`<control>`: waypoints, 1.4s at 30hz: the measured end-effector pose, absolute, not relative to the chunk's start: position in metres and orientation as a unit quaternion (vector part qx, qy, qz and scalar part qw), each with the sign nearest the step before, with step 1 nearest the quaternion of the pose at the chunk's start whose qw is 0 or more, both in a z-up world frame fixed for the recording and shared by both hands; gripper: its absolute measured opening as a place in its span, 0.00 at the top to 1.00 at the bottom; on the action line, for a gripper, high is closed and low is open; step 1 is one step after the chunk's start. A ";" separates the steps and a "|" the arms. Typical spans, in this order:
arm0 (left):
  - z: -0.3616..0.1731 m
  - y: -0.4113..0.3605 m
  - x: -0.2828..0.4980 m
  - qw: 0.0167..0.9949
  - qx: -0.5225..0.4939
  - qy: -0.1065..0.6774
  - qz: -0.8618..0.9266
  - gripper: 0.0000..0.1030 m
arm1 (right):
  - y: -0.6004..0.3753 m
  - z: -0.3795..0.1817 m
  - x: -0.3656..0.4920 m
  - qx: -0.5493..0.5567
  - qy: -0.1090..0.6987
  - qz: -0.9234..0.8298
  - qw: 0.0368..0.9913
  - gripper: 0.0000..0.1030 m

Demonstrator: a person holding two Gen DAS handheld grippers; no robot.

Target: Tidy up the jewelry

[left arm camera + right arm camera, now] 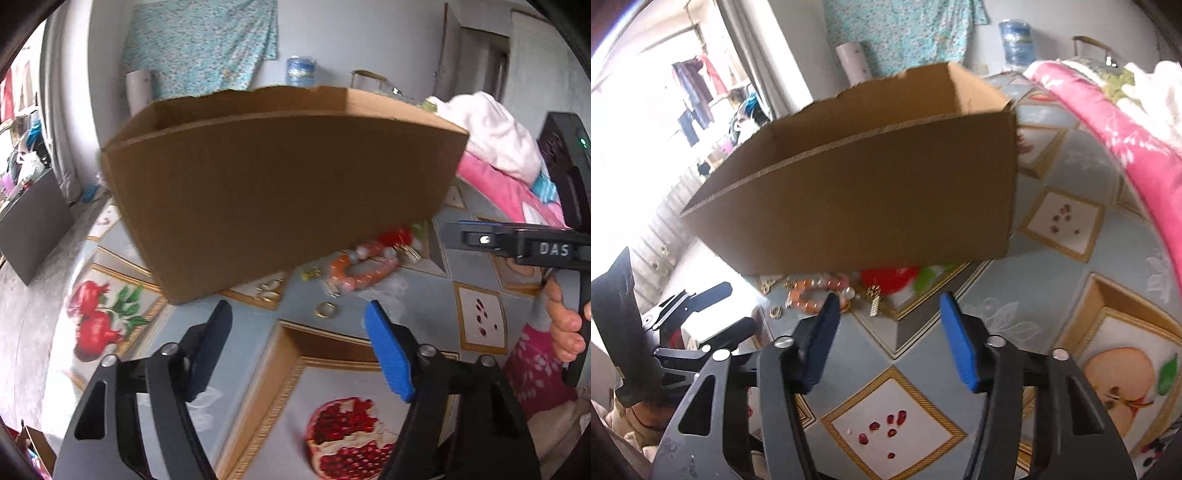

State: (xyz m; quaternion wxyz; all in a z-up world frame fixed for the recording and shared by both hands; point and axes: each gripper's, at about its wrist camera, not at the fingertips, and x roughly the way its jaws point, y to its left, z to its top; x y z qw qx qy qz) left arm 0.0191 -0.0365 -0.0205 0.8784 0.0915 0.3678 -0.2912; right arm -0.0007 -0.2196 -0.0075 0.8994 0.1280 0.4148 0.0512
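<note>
Left wrist view: an orange beaded bracelet (364, 267) and a gold ring (325, 309) lie on the tablecloth (332, 369) just ahead of the left gripper (301, 325), spread and empty. Beyond stands a cardboard box (280, 184). The right gripper (890, 317) is likewise spread, empty.

- an open brown cardboard box (280, 192) stands upright on the patterned tabletop, top flaps gone.
- an orange-and-white beaded bracelet (364, 271) lies flat just in front of the box.
- a gold ring (325, 310) lies near it, with small gold earrings (269, 290) close to the box's base.
</note>
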 end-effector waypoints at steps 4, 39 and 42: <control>-0.025 -0.045 0.021 0.871 0.094 0.378 -0.299 0.49 | -0.215 -0.014 0.004 0.107 0.426 0.051 0.897 0.68; -0.024 -0.083 0.031 0.855 0.103 0.370 -0.349 0.55 | -0.230 -0.006 0.011 0.094 0.417 0.029 0.904 1.00; -0.026 -0.088 0.032 0.854 0.109 0.375 -0.345 0.55 | -0.238 -0.001 0.006 0.111 0.406 0.038 0.906 1.00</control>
